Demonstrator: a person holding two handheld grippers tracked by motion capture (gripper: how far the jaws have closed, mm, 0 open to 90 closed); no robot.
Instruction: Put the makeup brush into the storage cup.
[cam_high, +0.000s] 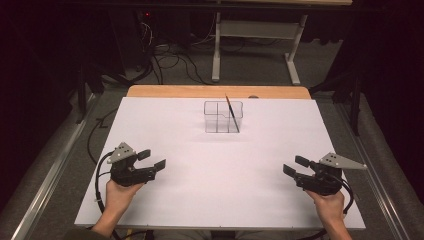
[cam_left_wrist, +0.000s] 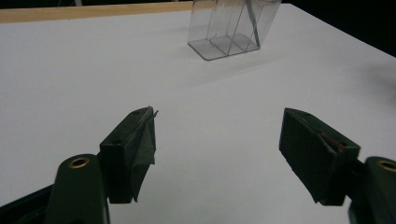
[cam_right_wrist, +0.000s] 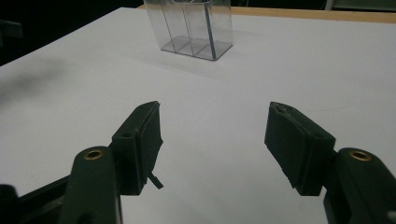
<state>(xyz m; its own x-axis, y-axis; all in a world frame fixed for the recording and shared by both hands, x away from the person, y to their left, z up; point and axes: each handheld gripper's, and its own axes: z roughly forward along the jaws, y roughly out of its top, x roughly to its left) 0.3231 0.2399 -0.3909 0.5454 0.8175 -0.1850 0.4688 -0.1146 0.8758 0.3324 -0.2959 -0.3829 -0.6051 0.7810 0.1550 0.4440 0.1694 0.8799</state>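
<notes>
No brand, label or writing can be read on anything here. The one container is a clear plastic organizer standing upright toward the far side of the white table, just short of the bare wooden strip along the table's far edge. Thin see-through walls split the organizer into several compartments, and a slim dark pencil-like stick stands in one at its right side, leaning so its top pokes above the rim; from the left gripper view and the right gripper view the stick shows as a dark line through the plastic, and the other compartments look bare. Well short of the organizer, nearer the person, the left hand-held gripper sits off to the organizer's left, its jaws spread apart with nothing between them, only white table beyond. The right hand-held gripper sits off to the organizer's right, likewise released, jaws wide and holding nothing. Both point inward toward the organizer, well apart from it and from each other.
</notes>
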